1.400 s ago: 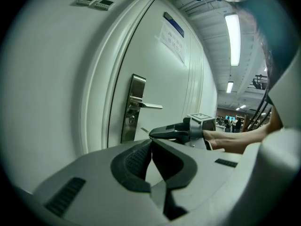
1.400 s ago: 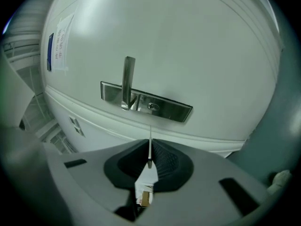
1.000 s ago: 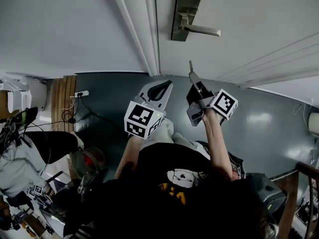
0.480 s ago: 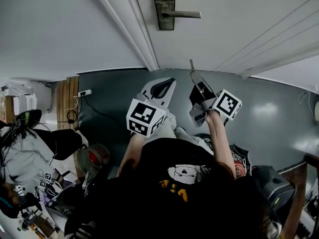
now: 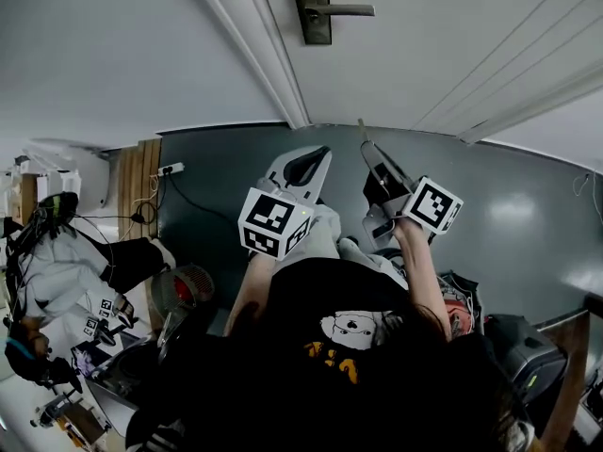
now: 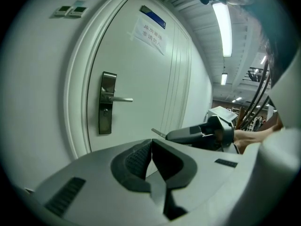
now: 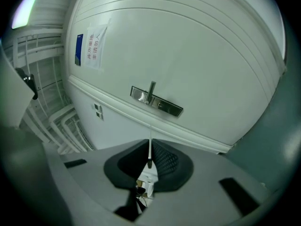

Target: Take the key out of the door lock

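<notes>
The white door's steel lock plate (image 5: 311, 8) and lever handle (image 5: 344, 10) sit at the top of the head view, well away from both grippers. My right gripper (image 5: 369, 147) is shut on the key (image 5: 360, 128), whose thin metal blade sticks out past the jaws toward the door. From the right gripper view, the key (image 7: 150, 147) stands pinched between the pads, with the lock plate (image 7: 156, 101) far beyond it. My left gripper (image 5: 316, 155) is shut with nothing in it. The left gripper view shows the lock plate (image 6: 107, 102) and the right gripper (image 6: 200, 134) with the key (image 6: 158, 133).
A paper notice (image 6: 150, 32) hangs on the door, and wall switches (image 6: 70, 11) sit left of the frame. The door frame (image 5: 273, 55) runs down to the grey floor (image 5: 528, 205). A power strip (image 5: 170, 169), cables and equipment (image 5: 57, 281) crowd the left.
The lock plate has slid up and left in the head view. Both grippers sit a little lower and farther from the door. The right gripper still holds the key.
</notes>
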`<act>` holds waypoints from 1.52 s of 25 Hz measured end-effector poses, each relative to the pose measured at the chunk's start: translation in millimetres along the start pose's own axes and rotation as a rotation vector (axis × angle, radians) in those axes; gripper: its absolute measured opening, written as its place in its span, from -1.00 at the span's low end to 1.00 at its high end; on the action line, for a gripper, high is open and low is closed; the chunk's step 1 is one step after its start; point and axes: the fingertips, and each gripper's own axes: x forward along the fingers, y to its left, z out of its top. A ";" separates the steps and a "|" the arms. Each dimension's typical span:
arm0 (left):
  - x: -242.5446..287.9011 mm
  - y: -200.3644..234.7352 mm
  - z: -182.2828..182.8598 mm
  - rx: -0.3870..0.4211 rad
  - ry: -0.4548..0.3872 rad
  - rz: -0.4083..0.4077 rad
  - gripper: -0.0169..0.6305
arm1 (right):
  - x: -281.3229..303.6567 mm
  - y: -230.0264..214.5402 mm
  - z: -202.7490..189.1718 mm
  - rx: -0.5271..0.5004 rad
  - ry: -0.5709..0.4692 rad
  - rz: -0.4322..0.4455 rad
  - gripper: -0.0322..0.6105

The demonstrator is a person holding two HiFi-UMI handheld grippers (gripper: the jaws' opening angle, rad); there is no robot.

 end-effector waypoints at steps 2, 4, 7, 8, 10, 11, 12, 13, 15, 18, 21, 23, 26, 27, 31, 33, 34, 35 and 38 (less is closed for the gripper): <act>-4.6 -7.9 -2.2 0.005 -0.004 0.000 -0.92 | -9.1 3.4 -6.3 -0.013 0.007 0.004 -0.83; -5.0 -10.7 -4.1 0.005 -0.004 0.001 -0.92 | -13.5 3.9 -9.4 -0.029 0.016 0.001 -0.83; -8.1 -15.6 -6.1 0.004 -0.007 0.003 -0.92 | -21.2 5.2 -14.5 -0.052 0.028 -0.007 -0.83; -8.7 -16.4 -7.2 0.002 -0.008 0.003 -0.92 | -22.4 5.2 -16.1 -0.055 0.032 -0.008 -0.83; -8.5 -16.5 -9.3 -0.002 -0.009 0.003 -0.92 | -22.5 4.7 -17.9 -0.073 0.041 -0.009 -0.83; -8.4 -17.1 -9.7 -0.003 -0.012 0.003 -0.92 | -22.9 4.9 -18.3 -0.085 0.046 -0.010 -0.83; -9.4 -19.3 -9.7 -0.002 -0.015 0.002 -0.92 | -24.8 6.2 -19.2 -0.097 0.050 -0.011 -0.83; -12.1 -23.6 -9.4 -0.001 -0.020 0.000 -0.92 | -28.7 9.0 -21.0 -0.107 0.052 -0.009 -0.83; -21.0 -37.2 -8.7 0.005 -0.032 -0.005 -0.92 | -41.8 16.7 -27.4 -0.119 0.054 -0.003 -0.83; -31.8 -53.5 -8.9 0.014 -0.046 -0.012 -0.92 | -58.1 23.1 -37.4 -0.129 0.059 -0.001 -0.83; -36.3 -58.4 -8.2 0.018 -0.052 -0.016 -0.92 | -62.5 27.5 -41.7 -0.141 0.063 0.002 -0.83; -37.2 -58.4 -7.1 0.021 -0.055 -0.019 -0.92 | -62.2 29.7 -42.1 -0.148 0.063 0.006 -0.83; -33.4 -53.4 -8.0 0.021 -0.053 -0.021 -0.92 | -57.4 27.5 -40.6 -0.152 0.064 0.007 -0.83; -31.7 -51.7 -8.7 0.021 -0.052 -0.023 -0.92 | -55.7 26.6 -40.0 -0.155 0.064 0.007 -0.83; -37.0 -58.7 -8.9 0.028 -0.057 -0.036 -0.92 | -62.9 30.7 -42.7 -0.172 0.054 0.000 -0.83; -40.2 -63.7 -8.7 0.032 -0.058 -0.043 -0.92 | -68.0 33.2 -43.4 -0.182 0.048 -0.005 -0.83; -40.6 -65.3 -9.0 0.033 -0.057 -0.047 -0.92 | -69.9 33.1 -43.2 -0.183 0.046 -0.008 -0.83; -40.3 -66.6 -9.7 0.034 -0.056 -0.050 -0.92 | -71.6 32.2 -42.7 -0.183 0.045 -0.012 -0.83; -37.4 -68.8 -11.9 0.034 -0.051 -0.061 -0.92 | -74.5 30.7 -39.4 -0.187 0.038 -0.015 -0.83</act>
